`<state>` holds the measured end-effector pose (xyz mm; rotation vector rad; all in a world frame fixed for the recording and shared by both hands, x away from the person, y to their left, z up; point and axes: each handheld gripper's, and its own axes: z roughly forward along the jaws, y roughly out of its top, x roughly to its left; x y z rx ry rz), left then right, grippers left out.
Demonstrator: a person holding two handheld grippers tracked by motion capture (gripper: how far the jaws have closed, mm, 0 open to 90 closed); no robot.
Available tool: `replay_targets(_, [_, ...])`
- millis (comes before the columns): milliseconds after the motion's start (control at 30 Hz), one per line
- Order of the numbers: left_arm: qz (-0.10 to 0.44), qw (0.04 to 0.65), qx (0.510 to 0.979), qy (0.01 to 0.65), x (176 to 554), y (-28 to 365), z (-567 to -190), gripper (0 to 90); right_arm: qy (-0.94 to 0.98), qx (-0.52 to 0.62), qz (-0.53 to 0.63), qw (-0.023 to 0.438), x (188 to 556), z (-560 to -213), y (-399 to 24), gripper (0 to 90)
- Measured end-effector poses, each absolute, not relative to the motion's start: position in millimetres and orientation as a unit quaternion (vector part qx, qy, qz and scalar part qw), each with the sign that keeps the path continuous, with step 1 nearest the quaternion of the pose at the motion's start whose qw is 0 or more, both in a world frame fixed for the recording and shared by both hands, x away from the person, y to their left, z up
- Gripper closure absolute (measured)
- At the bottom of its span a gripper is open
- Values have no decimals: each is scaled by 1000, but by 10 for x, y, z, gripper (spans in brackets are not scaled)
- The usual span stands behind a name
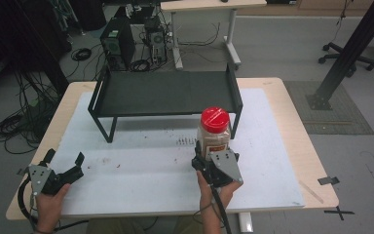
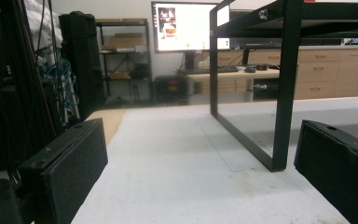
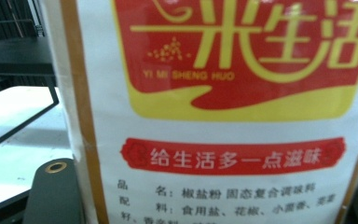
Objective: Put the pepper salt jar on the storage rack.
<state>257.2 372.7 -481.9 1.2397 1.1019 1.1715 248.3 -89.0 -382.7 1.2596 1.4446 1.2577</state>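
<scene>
The right gripper (image 1: 213, 155) pinches a clear red-lidded seasoning jar (image 1: 215, 130) upright before the black metal shelf (image 1: 165, 92), while the left gripper (image 1: 64, 163) rests spread on the white mat (image 1: 146, 165)

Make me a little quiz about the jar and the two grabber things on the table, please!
1. True or false: the jar has a red lid.
2. Which gripper holds the jar: A the left gripper, B the right gripper, C neither?
3. Fill in: behind the jar stands a black ____.

Key:
1. True. The lid is red, and the label seen in the right gripper view is red and yellow.
2. B. Its jaws are shut on the jar, while the left gripper's jaws stand open with nothing between them, low over the white mat.
3. Rack, a low metal shelf with bare top.
</scene>
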Motion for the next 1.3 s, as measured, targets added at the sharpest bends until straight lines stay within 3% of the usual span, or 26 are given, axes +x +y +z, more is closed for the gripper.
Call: replay_targets(1300, [486, 526, 521, 465, 2578, 3733, -4816, 30, 576, 472, 525, 412, 2824, -3005, -672, 262])
